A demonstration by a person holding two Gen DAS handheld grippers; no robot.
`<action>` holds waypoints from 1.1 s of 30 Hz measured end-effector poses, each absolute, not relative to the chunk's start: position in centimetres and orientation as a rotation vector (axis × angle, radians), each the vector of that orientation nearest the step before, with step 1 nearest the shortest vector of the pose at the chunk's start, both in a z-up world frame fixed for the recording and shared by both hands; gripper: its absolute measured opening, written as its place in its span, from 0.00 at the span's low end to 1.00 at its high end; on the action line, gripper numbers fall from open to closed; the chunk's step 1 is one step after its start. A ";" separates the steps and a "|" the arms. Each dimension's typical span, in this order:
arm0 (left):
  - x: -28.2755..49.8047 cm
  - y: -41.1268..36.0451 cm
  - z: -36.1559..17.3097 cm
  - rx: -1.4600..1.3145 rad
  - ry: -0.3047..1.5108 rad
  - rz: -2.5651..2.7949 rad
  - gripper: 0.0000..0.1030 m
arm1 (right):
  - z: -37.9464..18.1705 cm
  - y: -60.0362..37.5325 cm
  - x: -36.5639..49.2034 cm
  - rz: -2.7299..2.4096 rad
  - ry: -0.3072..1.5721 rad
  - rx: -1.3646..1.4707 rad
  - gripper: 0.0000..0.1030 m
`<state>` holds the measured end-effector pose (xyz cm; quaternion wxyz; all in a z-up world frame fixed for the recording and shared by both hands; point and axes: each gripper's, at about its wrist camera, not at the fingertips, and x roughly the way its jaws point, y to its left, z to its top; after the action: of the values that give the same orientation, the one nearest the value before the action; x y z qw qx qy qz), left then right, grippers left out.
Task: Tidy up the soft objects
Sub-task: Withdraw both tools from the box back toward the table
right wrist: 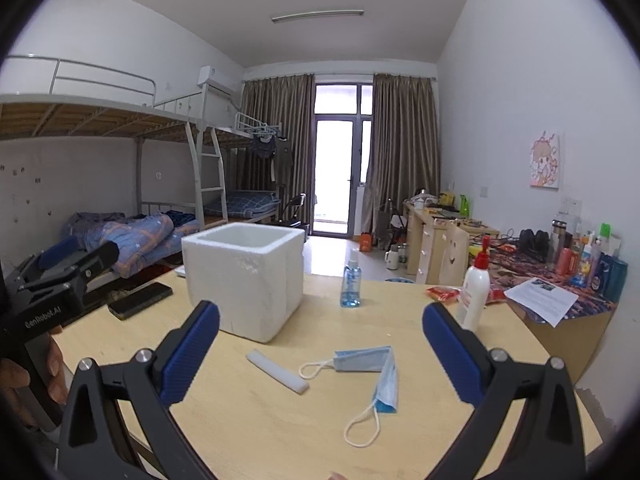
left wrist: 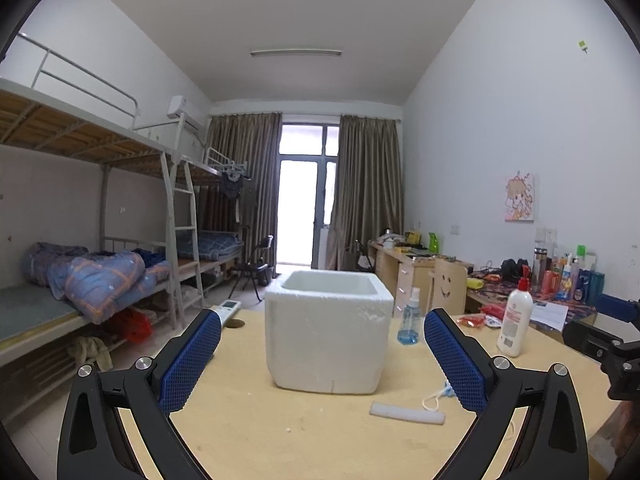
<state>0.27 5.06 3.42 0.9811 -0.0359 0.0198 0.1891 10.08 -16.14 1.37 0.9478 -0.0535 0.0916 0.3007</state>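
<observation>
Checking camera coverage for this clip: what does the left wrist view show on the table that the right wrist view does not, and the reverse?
Only the left wrist view shows the white remote at the table's far left edge.

Only the right wrist view shows the blue face mask laid out in full and the black phone; the left sees just a mask strap.

Both show the white foam box, the foam strip, the blue spray bottle, the lotion bottle, and each other's open tool.
</observation>
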 end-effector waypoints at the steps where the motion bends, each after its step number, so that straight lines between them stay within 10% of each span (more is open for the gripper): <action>1: 0.3 4.9 3.0 -0.069 0.043 0.375 0.99 | 1.0 -16.2 10.1 0.604 0.189 -0.107 1.00; 33: 6.4 2.7 -3.4 -0.064 0.317 0.243 0.99 | -4.7 -17.2 13.6 0.554 0.385 -0.075 1.00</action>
<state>6.38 2.70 -3.45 0.9796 -0.0316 0.1573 0.1206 13.61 -17.23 -4.70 0.9429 -0.0368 0.1888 0.2718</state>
